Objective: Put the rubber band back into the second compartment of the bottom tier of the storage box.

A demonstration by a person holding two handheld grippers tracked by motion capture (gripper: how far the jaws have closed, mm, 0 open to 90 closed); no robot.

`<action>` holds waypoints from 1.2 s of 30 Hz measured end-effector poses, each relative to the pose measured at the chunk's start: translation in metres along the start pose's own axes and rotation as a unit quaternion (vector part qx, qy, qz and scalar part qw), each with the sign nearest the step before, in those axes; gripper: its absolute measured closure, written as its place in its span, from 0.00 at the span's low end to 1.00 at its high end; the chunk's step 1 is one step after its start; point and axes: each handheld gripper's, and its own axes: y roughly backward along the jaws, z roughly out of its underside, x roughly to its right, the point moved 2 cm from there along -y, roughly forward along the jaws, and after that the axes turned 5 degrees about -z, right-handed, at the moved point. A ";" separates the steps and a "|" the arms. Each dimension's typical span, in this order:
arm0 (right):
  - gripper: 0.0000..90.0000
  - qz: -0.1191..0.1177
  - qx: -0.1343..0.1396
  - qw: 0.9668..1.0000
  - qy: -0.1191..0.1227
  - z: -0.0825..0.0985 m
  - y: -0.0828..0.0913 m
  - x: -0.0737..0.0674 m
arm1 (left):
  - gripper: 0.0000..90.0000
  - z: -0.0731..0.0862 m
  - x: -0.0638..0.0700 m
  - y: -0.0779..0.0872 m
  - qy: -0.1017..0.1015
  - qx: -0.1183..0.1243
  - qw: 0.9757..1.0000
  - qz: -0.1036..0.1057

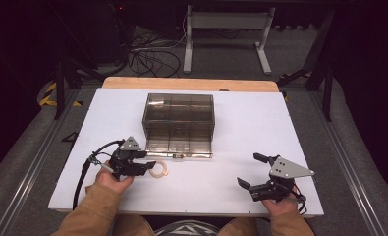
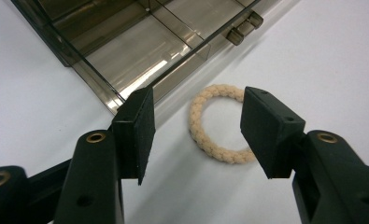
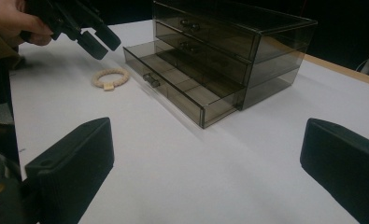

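The braided ring point(image 2: 219, 125) lies flat just in front of the drawer box's point(image 1: 179, 115) pulled-out bottom drawer point(image 3: 177, 91). The left gripper point(image 2: 194, 135) is poised over it, jaws spread and nothing pinched (the right gripper point(image 3: 201, 172) is held wide too). One side of the ring should be straddled squarely before the jaws are closed.

White table top point(image 1: 260, 132), wooden edge point(image 1: 191, 83), grey floor, cables point(image 1: 150, 59), white frame legs point(image 1: 226, 29)
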 end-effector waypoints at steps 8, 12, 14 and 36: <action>0.04 -0.003 -0.003 1.000 0.000 0.000 -0.001 0.000 | 0.60 -0.001 0.004 -0.009 -0.010 -0.028 1.000 -0.004; 0.04 -0.003 -0.003 1.000 0.000 0.000 -0.001 0.000 | 0.64 -0.002 0.005 -0.013 -0.016 -0.043 0.999 -0.008; 0.04 -0.004 -0.004 1.000 0.000 0.000 -0.001 0.000 | 0.67 -0.002 0.005 -0.014 -0.013 -0.044 0.999 -0.011; 0.04 -0.008 -0.007 1.000 -0.001 0.001 -0.002 0.000 | 0.93 -0.003 0.009 -0.023 -0.007 -0.069 0.997 -0.027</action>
